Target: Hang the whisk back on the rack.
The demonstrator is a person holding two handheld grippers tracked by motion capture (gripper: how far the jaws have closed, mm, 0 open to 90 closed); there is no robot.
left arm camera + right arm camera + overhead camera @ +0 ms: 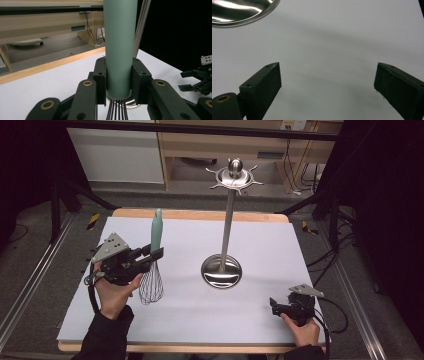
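1. Near the table's [300, 270] left edge, our left gripper [150, 256] is clamped on the whisk [152, 270]. The left gripper view shows both jaws pressed flat against the green handle [120, 50], just above where the wires begin.
2. The whisk stands upright, handle up and wire head down. The wires are close to the white surface; we cannot tell whether they touch it.
3. At the middle of the table stands a steel rack [227, 220]: a round base [221, 272], a tall pole, and a crown of hooks [235, 176] at the top. Nothing hangs from it.
4. Near the front right corner, our right gripper [276, 306] rests low over the surface. Its jaws are spread wide with nothing between them, and the base's rim shows at the top left of its view.
5. We judge the step in hand to be carrying the whisk to the rack for hanging.
6. The next move would call for lifting the whisk high and right, to reach a hook.
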